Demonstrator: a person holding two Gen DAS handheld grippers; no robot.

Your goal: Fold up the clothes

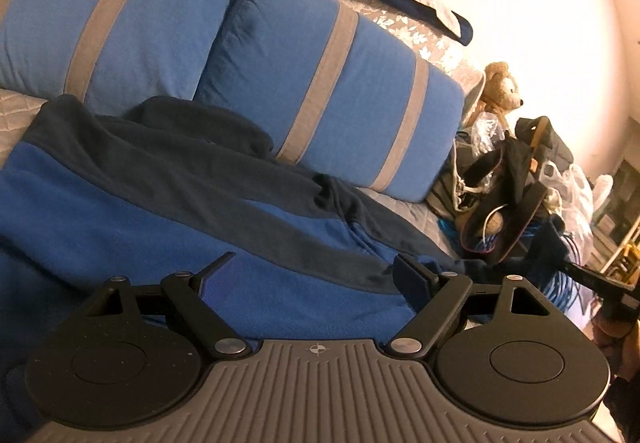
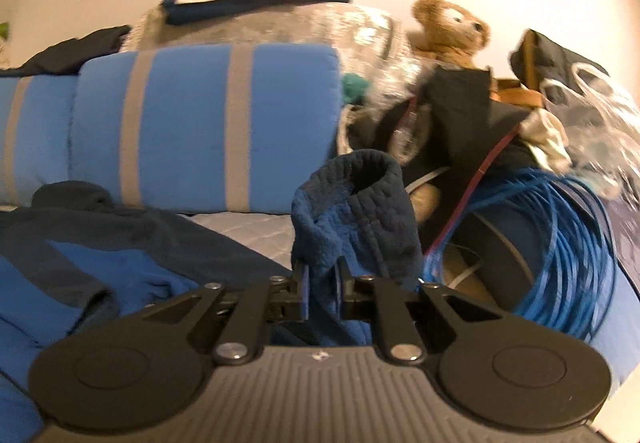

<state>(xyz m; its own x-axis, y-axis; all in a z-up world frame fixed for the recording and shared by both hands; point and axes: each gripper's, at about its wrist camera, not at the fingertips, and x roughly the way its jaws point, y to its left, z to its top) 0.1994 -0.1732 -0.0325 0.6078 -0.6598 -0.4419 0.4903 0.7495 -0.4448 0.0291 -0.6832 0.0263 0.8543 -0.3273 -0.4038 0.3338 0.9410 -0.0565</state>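
On bed, against striped cushions (image 1: 328, 83): blue and navy fleece jacket (image 1: 132, 195), spread flat.
Left gripper (image 1: 316, 275): fingers wide apart, just above jacket, gripping nothing.
Right gripper (image 2: 322, 283): clamped on jacket cuff (image 2: 352, 203), raised.
Beside cuff: blue cable coil (image 2: 560, 243).

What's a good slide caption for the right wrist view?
Right gripper pinches the blue fleece's cuff, lifted before striped cushions.

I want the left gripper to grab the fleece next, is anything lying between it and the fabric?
Nothing visible. The left gripper hangs open directly over the blue fleece jacket, with only bare fabric beneath its fingers.
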